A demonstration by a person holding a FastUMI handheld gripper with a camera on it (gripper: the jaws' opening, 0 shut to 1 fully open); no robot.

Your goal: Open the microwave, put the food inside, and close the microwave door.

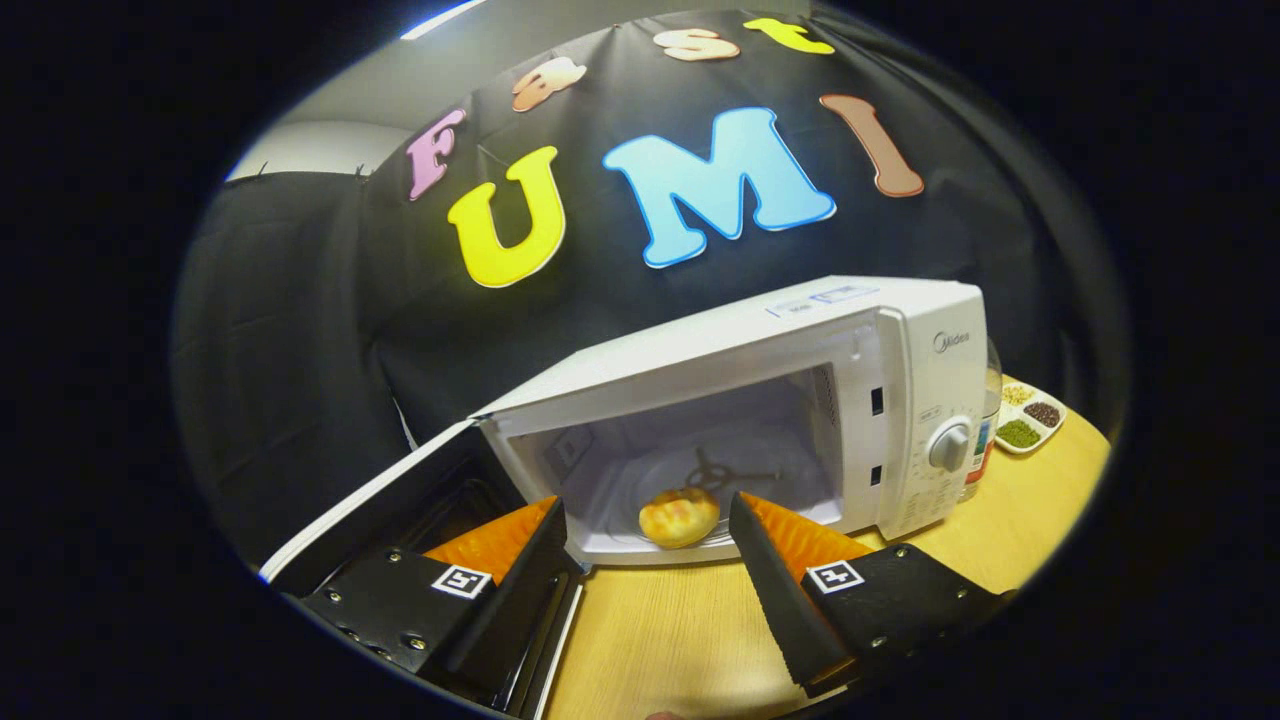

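A white microwave stands on the wooden table with its door swung wide open to the left. A golden bread roll rests on the glass turntable near the front lip of the cavity. My gripper is open, its fingertips level with the cavity's front edge. The roll sits just ahead of the fingers, in the gap between them, touching neither. The left finger hangs over the open door's inner face.
To the right of the microwave a bottle stands by the control panel, and beyond it lies a small white tray with compartments of seeds. The open door takes up the space on the left; bare tabletop lies below the fingers.
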